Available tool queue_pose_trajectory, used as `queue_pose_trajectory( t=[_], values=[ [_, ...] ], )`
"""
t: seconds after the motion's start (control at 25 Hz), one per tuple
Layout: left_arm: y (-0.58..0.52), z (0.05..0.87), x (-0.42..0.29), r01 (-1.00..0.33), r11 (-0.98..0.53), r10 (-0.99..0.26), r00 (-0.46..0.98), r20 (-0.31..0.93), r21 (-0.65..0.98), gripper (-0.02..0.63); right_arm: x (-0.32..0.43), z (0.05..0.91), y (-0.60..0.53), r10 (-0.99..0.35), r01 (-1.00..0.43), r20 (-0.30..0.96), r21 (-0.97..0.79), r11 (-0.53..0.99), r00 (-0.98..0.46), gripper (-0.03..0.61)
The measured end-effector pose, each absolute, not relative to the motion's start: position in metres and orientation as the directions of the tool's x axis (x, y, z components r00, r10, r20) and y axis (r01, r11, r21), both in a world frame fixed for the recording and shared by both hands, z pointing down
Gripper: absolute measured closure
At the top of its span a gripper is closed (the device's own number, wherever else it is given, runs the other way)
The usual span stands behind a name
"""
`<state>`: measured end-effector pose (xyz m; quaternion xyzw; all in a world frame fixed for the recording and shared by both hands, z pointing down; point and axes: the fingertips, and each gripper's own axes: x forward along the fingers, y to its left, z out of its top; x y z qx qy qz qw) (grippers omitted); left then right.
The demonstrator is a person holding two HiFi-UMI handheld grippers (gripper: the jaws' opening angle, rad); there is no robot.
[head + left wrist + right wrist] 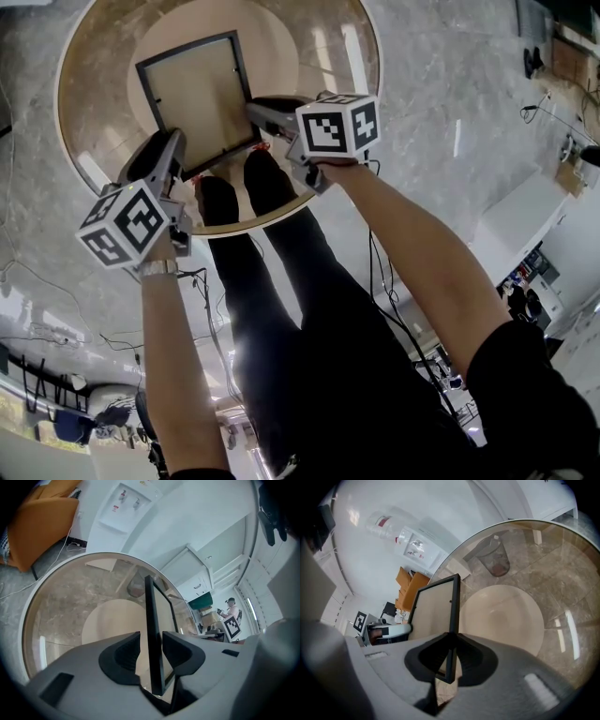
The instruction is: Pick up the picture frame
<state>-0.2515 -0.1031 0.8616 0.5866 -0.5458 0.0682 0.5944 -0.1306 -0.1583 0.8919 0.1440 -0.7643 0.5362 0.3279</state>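
Rims are offering the safest hold: the picture frame (199, 98), seeming light, stiff and perhaps breakable, is tilting over the near half of the round glass bench (84, 112). The right gripper (256, 114) jaws are pinching one edge. The left gripper (173, 142) jaws are standing wide around another edge, not pressing.

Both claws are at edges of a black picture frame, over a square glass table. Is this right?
No: the table is round, not square, as the head view shows. The left claw and right claw are indeed at edges of the black picture frame.
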Motion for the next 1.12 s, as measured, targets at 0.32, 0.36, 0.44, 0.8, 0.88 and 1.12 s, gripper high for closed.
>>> queue_pose_trajectory(
  t=[0.32, 0.36, 0.44, 0.8, 0.88, 1.12],
  values=[
    [-0.102, 0.860, -0.241, -0.700, 0.315, -0.556, 0.412, 0.722, 0.641, 0.489, -0.131, 0.891, -0.157, 0.137, -0.563, 0.648, -0.732, 0.385, -0.749, 0.528],
    [-0.103, 0.859, -0.241, -0.693, 0.326, -0.560, 0.407, 0.722, 0.643, 0.494, -0.131, 0.891, -0.158, 0.135, -0.563, 0.649, -0.730, 0.386, -0.748, 0.528],
    [-0.105, 0.854, -0.242, -0.688, 0.331, -0.567, 0.403, 0.719, 0.646, 0.502, -0.132, 0.889, -0.160, 0.129, -0.567, 0.655, -0.723, 0.395, -0.744, 0.528],
    [-0.116, 0.833, -0.234, -0.773, 0.215, -0.577, 0.393, 0.716, 0.597, 0.518, -0.132, 0.894, -0.159, 0.075, -0.624, 0.704, -0.668, 0.405, -0.706, 0.529],
    [-0.119, 0.826, -0.230, -0.770, 0.213, -0.581, 0.395, 0.712, 0.601, 0.520, -0.130, 0.891, -0.159, 0.065, -0.637, 0.718, -0.652, 0.410, -0.693, 0.528],
    [-0.119, 0.802, -0.227, -0.779, 0.214, -0.603, 0.370, 0.707, 0.589, 0.529, -0.128, 0.872, -0.155, 0.045, -0.630, 0.703, -0.663, 0.405, -0.710, 0.528]
  ],
)
